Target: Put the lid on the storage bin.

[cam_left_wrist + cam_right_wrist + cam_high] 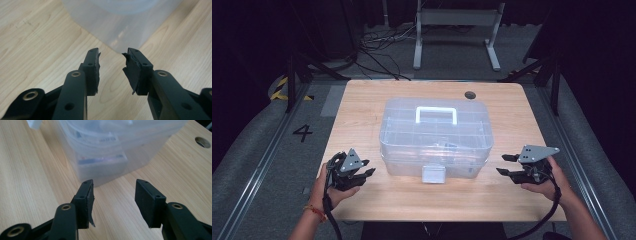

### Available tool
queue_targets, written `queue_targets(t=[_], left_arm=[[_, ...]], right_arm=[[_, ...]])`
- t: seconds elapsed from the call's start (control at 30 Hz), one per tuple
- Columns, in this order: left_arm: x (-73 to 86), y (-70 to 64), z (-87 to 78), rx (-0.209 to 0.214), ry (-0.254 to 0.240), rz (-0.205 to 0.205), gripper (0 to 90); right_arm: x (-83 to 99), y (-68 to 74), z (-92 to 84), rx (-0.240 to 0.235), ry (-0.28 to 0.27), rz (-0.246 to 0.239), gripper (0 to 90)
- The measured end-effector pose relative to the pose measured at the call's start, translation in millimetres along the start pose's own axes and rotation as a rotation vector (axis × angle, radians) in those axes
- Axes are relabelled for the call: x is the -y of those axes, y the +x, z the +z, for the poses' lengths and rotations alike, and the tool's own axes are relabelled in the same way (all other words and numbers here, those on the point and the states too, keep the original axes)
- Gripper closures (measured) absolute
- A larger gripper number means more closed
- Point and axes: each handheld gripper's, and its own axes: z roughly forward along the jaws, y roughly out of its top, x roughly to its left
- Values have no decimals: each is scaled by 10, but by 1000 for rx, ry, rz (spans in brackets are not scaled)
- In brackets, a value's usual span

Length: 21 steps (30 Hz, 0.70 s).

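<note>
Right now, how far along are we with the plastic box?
Nothing looks done yet: the clear box sits lidded on the table, its front latch down. In hand: the left gripper and right gripper flank it, jaws open, empty, touching nothing. Handling the box itself is left.

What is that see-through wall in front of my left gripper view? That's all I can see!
Observer: It's a corner of a clear plastic box standing in the middle of the table.
Operator: Does it have a lid?
Observer: Yes, shut, with a white handle on top.
Operator: How would I open it?
Observer: Probably by the latch on the front side facing you.
Operator: Where's my other gripper?
Observer: The right gripper is at the box's other side, jaws open, nothing between them.
</note>
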Motion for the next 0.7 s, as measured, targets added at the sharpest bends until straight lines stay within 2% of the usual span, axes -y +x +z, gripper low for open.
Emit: queue_targets(t=[0.2,0.27,0.33,0.43,0.67,0.7], left_arm=[[141,26,-17,-15,31,-25,474],[185,32,-14,-12,36,-40,431],[232,38,-10,-23,50,-37,392],[305,53,-6,-20,72,-42,346],[470,105,-14,-7,84,-64,264],[499,113,-9,-1,82,-80,260]], right_arm=[[160,-32,-44,28,27,7,450],[217,-41,-59,35,32,24,431],[269,-53,-75,45,33,31,416],[367,-84,-95,57,27,66,386],[642,-161,-124,94,16,165,329],[680,-166,-123,106,19,177,318]])
